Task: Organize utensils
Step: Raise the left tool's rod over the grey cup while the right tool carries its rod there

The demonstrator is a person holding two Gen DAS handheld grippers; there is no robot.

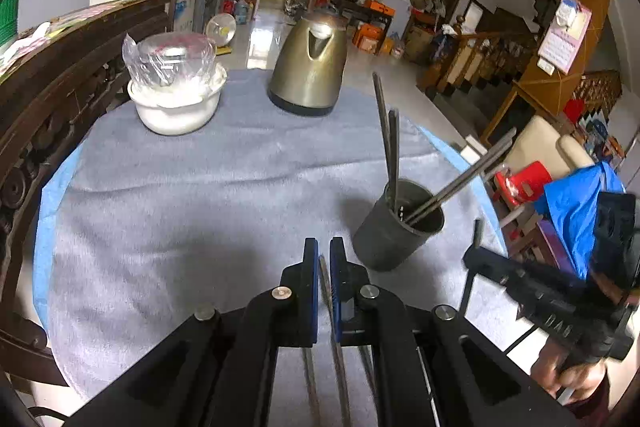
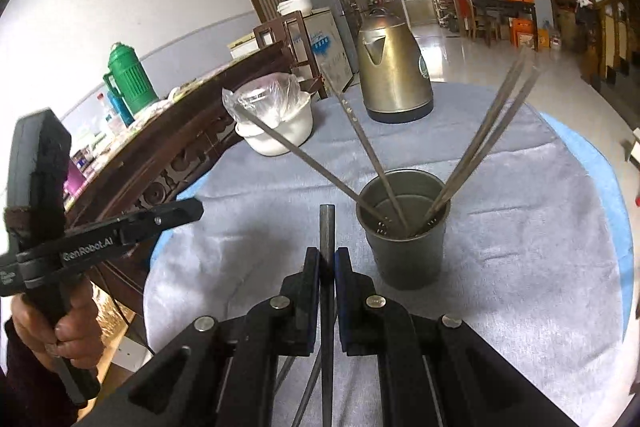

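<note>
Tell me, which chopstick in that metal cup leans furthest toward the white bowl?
The leftmost chopstick in the cup: it slants low across the white bowl; the others stand steeper.

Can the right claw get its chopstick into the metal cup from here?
Probably yes. The right claw holds a chopstick just short of the metal cup, whose centre looks open between four leaning chopsticks.
</note>
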